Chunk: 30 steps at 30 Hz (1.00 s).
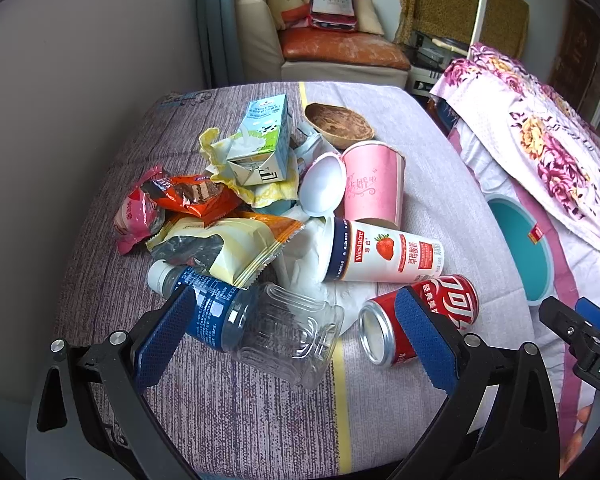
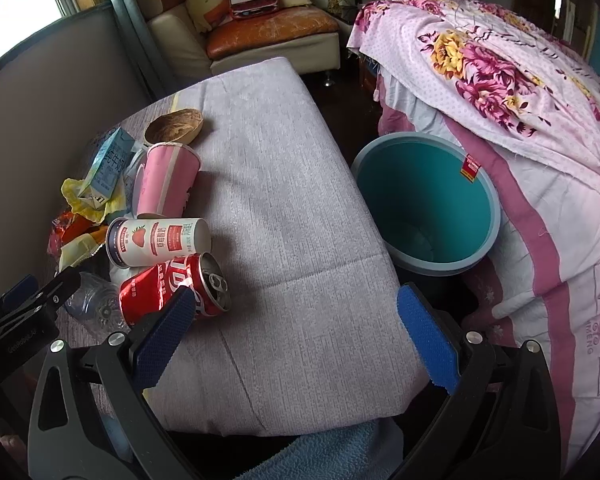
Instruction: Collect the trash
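Observation:
A pile of trash lies on the cloth-covered table (image 1: 240,412): a clear plastic bottle (image 1: 260,320), a red cola can (image 1: 416,316), a strawberry yogurt cup (image 1: 384,256), a pink paper cup (image 1: 376,184), a milk carton (image 1: 260,140) and snack wrappers (image 1: 196,216). My left gripper (image 1: 296,320) is open, its fingers either side of the bottle and touching nothing. My right gripper (image 2: 296,324) is open and empty over the bare cloth, beside the cola can (image 2: 172,284). A teal bin (image 2: 424,204) stands right of the table.
A brown coconut-shell bowl (image 1: 338,124) and a white lid (image 1: 324,188) lie behind the pile. A bed with a floral quilt (image 2: 500,92) borders the bin. A sofa (image 1: 340,52) stands at the back. A grey wall (image 1: 60,100) is on the left.

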Tool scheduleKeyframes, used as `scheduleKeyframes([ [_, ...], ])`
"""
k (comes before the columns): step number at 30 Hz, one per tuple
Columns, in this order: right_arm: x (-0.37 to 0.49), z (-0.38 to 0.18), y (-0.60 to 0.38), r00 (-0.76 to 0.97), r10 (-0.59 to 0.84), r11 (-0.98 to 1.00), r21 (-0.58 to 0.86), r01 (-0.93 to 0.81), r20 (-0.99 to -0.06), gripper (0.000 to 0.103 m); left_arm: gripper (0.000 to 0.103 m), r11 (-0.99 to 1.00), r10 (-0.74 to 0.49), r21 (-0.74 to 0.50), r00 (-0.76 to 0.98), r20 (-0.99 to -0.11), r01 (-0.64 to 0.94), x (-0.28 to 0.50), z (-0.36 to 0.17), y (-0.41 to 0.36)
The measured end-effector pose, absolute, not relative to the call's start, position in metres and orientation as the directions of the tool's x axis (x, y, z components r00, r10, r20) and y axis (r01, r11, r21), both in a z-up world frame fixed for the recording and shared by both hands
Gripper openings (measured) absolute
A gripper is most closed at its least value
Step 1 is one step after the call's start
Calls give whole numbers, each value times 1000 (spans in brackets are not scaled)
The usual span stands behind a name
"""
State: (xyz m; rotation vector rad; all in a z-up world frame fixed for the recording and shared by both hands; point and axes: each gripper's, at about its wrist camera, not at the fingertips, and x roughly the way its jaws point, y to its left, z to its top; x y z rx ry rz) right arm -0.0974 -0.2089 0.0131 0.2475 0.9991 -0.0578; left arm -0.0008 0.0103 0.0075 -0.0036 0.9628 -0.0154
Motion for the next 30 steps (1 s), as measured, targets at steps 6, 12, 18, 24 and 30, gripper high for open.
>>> scheduleKeyframes([
  [6, -98, 12, -210, 538, 64, 970, 178, 163, -841, 97, 100, 1000, -8, -4, 571, -821, 8, 0, 7, 13],
  [12, -97, 11, -209, 540, 59, 971, 174, 164, -839, 97, 100, 1000, -4, 0, 569, -822, 8, -2, 5, 10],
  [18, -97, 10, -209, 539, 60, 970, 177, 167, -840, 97, 100, 1000, -3, 1, 570, -822, 7, -2, 4, 9],
  [24, -96, 9, -210, 538, 61, 969, 178, 169, -841, 97, 100, 1000, -1, 4, 568, -823, 7, -3, 3, 9],
  [30, -95, 6, -208, 530, 61, 969, 177, 170, -846, 97, 100, 1000, 2, 4, 568, -823, 3, -3, 0, 8],
])
